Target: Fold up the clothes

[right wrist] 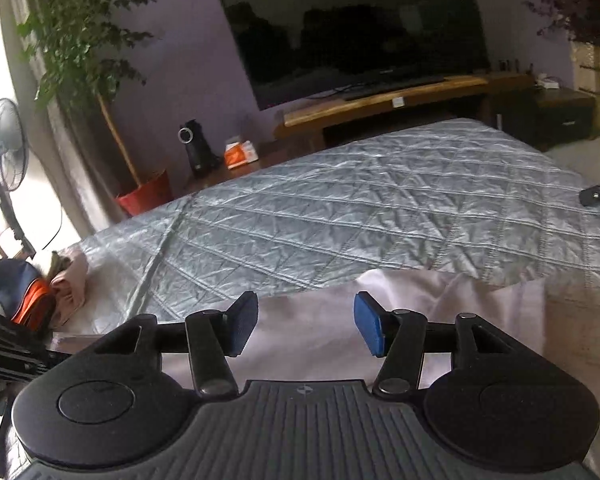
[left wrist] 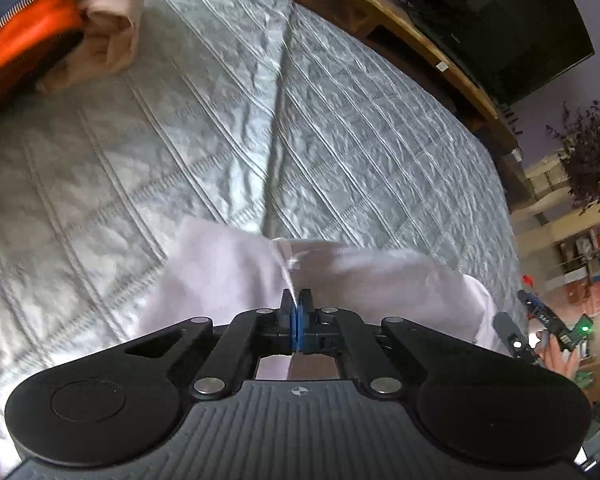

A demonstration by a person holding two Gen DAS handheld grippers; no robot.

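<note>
Left tool (left wrist: 296, 306): we keep it clenched on a fold of the pale garment (left wrist: 220, 276), low over the bed (left wrist: 220, 140).
Right tool (right wrist: 306, 326): released, pads apart above the same garment (right wrist: 312, 340).
Room: television (right wrist: 352, 24) ahead.

Both tongs are matte black, with ribbed grey bases and round discs at each side. The left tongs (left wrist: 296, 312) and right tongs (right wrist: 306, 326) carry blue pads (right wrist: 367, 328), silver pivot screws and a small crosshair mark.
</note>
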